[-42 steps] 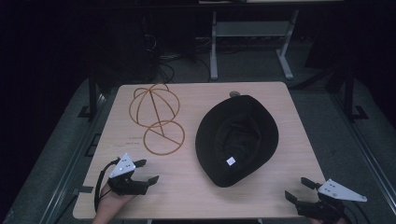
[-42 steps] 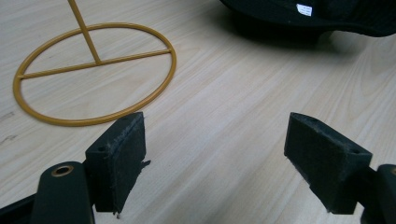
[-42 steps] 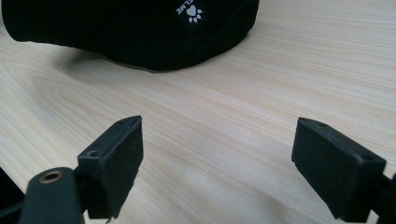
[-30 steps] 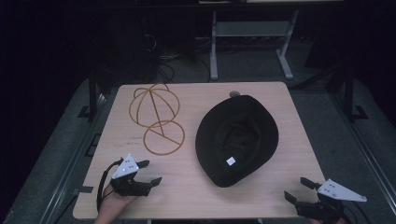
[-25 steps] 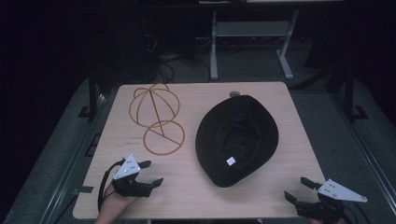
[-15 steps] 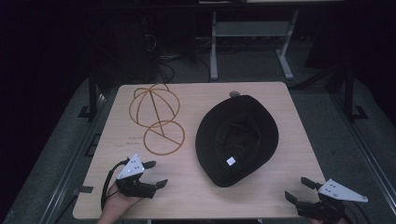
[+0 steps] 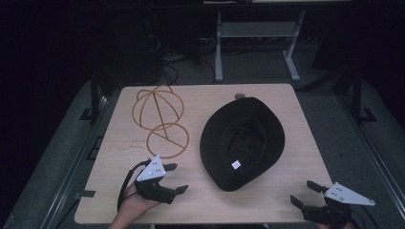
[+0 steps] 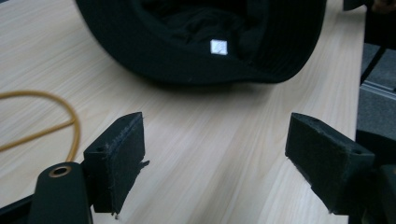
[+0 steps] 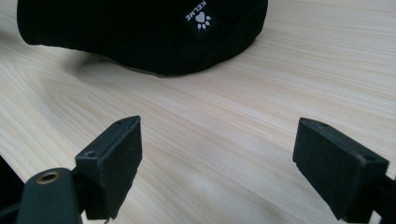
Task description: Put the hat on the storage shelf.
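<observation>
A black bucket hat (image 7: 242,141) lies upside down on the right half of the light wooden table (image 7: 119,157), a small white tag inside it. The hat (image 8: 201,39) fills the top of the left gripper view, and its brim (image 9: 140,32) with a paw-print label tops the right gripper view. My left gripper (image 7: 175,178) is open near the front left edge, pointing right toward the hat, nothing between its jaws. My right gripper (image 7: 304,193) is open at the front right corner, also empty. A gold wire hat stand (image 7: 160,119) lies on the left half.
A curve of the gold wire (image 8: 51,121) reaches into the left gripper view beside the left jaw. Beyond the table's far edge stand a white metal frame (image 7: 255,36) and cables on a dark floor. Bare wood lies between the grippers.
My left gripper has slid to the right along the front of the table, toward the hat. The right gripper, hat and wire stand have stayed put.
</observation>
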Demonstrator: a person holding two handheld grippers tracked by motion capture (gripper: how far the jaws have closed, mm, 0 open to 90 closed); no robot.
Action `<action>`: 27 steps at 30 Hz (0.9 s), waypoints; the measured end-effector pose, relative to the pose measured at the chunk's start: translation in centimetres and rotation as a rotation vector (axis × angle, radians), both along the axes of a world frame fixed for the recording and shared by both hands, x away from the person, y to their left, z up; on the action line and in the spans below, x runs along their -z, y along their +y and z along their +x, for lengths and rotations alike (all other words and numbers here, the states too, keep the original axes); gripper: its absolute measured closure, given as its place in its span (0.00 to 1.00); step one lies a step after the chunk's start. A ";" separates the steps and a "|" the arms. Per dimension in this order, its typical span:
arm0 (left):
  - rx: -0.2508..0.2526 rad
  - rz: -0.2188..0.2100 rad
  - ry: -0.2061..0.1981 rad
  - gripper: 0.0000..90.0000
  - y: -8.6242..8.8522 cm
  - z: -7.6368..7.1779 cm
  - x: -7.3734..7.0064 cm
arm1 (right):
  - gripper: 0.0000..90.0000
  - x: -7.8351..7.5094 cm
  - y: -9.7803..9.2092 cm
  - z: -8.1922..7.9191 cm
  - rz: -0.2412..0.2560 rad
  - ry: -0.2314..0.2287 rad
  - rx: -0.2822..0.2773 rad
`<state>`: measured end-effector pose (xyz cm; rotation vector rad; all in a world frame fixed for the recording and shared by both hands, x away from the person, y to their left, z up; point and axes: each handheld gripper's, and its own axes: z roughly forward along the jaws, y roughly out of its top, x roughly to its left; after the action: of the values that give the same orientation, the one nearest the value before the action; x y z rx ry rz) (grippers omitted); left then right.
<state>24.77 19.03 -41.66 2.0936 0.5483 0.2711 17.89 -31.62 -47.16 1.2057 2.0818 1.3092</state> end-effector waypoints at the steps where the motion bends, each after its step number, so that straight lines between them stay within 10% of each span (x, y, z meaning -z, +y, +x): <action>1: 0.005 -0.001 0.002 0.22 -0.2 0.0 -0.1 | 0.17 0.0 0.0 0.0 0.000 0.000 0.000; 27: 0.169 0.048 0.010 0.22 -8.0 -0.1 -0.8 | 0.17 -0.1 0.3 0.1 -0.007 -0.006 -0.036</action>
<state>24.65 10.99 -40.86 2.1739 0.3706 0.1773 18.00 -31.28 -47.02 1.1656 2.1113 1.3184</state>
